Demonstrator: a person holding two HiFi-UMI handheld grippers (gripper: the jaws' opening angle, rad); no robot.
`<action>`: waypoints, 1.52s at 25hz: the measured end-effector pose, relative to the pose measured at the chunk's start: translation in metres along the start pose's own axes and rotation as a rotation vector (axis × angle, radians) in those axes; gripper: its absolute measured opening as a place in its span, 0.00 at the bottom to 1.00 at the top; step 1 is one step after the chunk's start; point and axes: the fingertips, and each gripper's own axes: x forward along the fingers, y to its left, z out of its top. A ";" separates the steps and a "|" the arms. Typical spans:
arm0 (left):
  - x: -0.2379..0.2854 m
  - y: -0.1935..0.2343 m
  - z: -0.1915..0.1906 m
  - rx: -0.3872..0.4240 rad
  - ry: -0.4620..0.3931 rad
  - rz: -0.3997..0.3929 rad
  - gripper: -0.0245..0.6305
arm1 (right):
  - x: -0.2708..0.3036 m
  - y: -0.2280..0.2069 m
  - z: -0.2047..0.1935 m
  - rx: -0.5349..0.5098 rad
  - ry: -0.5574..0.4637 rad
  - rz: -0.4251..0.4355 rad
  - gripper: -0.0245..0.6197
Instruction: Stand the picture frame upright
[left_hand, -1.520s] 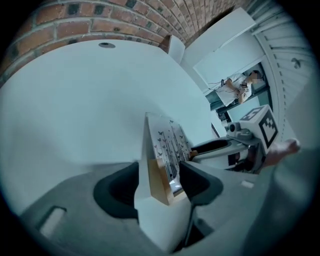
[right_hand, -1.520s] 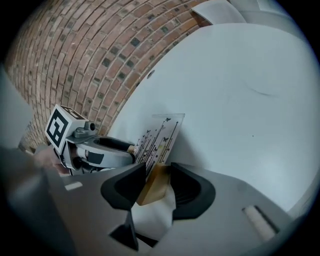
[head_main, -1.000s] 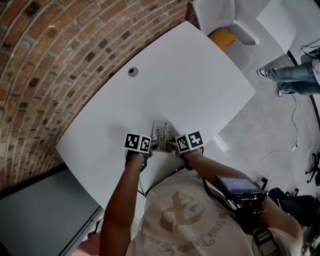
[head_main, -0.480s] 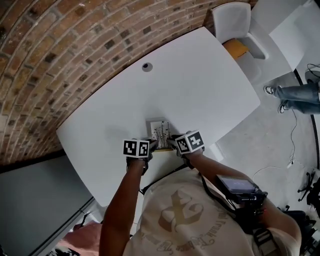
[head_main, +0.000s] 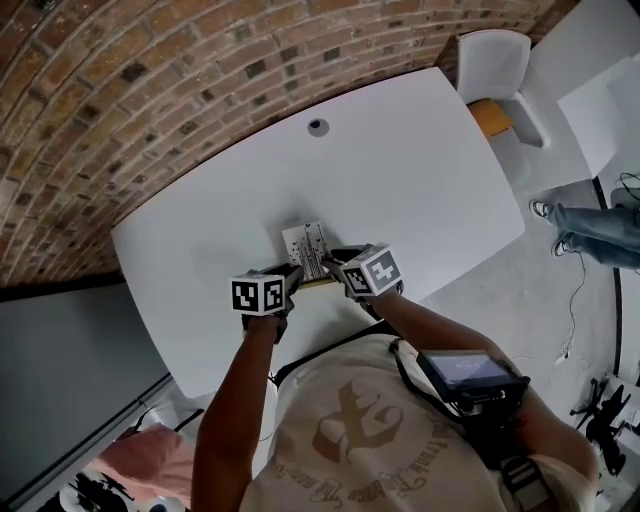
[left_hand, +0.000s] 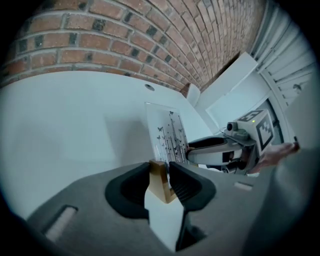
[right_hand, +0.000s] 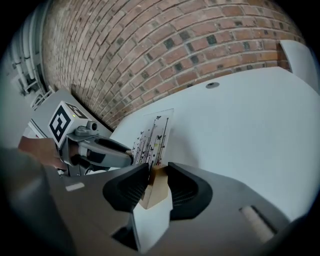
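The picture frame (head_main: 305, 249), a light wooden rim round a white print with thin dark lines and butterflies, is held near the front edge of the white table (head_main: 400, 180). My left gripper (head_main: 293, 276) has its jaws on the frame's near left corner (left_hand: 159, 176), and they are closing. My right gripper (head_main: 333, 263) grips the near right corner (right_hand: 155, 180), its jaws closing too. In both gripper views the pads touch the wood, and the frame (left_hand: 167, 134) slants up and away, casting a shadow on the table. Each gripper view shows the other gripper (left_hand: 202, 149) (right_hand: 125, 152) across the frame.
A round cable hole (head_main: 318, 127) sits far back on the table. A brick wall (head_main: 150, 90) runs behind the table. A white chair with an orange seat (head_main: 495, 70) stands at the far right corner. A person's legs (head_main: 600, 235) show on the floor at right.
Both grippers have shifted slightly left and away over the table with the frame between them. Their jaws have drawn in on the frame's near corners, and its near edge now sits higher.
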 end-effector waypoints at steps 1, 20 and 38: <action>-0.002 0.003 0.004 -0.001 -0.020 0.005 0.23 | 0.002 0.001 0.006 -0.019 -0.003 0.003 0.24; -0.010 0.047 0.075 0.012 -0.225 0.129 0.22 | 0.035 -0.012 0.094 -0.276 -0.091 0.064 0.23; -0.001 0.096 0.155 0.080 -0.294 0.208 0.21 | 0.072 -0.037 0.188 -0.471 -0.174 0.087 0.23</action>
